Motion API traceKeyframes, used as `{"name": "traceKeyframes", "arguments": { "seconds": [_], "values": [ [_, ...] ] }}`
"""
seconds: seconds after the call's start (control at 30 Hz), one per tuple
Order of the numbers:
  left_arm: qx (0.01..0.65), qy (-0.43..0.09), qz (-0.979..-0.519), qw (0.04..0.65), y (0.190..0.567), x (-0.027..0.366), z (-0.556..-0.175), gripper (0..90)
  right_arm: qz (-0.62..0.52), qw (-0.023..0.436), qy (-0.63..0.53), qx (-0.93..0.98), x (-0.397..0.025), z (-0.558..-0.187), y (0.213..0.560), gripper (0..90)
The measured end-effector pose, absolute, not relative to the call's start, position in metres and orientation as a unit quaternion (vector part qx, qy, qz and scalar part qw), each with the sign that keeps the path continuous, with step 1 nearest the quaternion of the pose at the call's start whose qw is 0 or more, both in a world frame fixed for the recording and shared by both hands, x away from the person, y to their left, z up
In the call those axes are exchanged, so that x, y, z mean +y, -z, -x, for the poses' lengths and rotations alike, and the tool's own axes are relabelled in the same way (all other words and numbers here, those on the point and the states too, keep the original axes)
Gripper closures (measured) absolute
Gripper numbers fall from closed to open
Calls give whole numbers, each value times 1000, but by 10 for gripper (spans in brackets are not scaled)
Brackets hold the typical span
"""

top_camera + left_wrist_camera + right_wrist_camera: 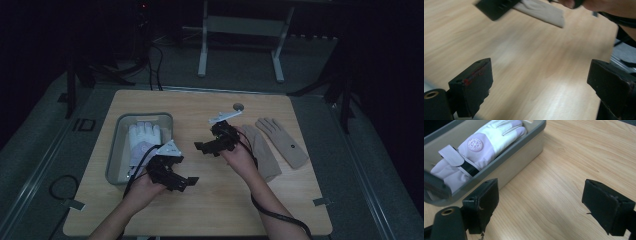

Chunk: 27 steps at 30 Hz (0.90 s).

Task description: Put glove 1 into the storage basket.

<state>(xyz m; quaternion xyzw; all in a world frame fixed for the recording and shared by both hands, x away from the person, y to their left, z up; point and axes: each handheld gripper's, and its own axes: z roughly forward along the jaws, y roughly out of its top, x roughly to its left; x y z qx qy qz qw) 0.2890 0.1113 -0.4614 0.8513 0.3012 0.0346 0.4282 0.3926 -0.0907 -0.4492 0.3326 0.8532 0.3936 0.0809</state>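
Observation:
A white and lilac glove (142, 140) lies in a grey bin (114, 155) on the left of the wooden table; the right gripper view has the glove (481, 147) and the bin's wall (524, 147) at upper left. Two beige gloves (282, 140) lie flat at the right, one (262, 150) partly under the right hand. My left gripper (187, 182) hovers open just right of the bin, its jaws wide over bare wood (541, 75). My right gripper (205, 147) is open near the table's middle, pointing toward the bin (541, 197). A beige glove (541, 11) lies ahead of the left jaws.
A round grommet (238, 106) sits near the table's far edge. A metal stand (240, 40) is on the floor beyond the table, and cables (62, 187) trail at the left. The near half of the table (220, 210) is bare wood.

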Motion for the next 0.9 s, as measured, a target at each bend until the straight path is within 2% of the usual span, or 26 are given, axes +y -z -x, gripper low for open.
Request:
{"name": "traceKeyframes", "arguments": {
  "seconds": [0.13, 0.67, 0.9],
  "values": [
    [283, -32, -861, 421, 467, 97, -288, 61, -340, 79, -409, 843, -106, -393, 451, 130],
    [248, -16, -874, 417, 496, 67, -286, 61, -348, 132, -364, 854, -147, -384, 475, 131],
    [237, -19, -876, 419, 511, 56, -287, 61, -346, 135, -377, 848, -166, -378, 487, 134]
  ]
}}
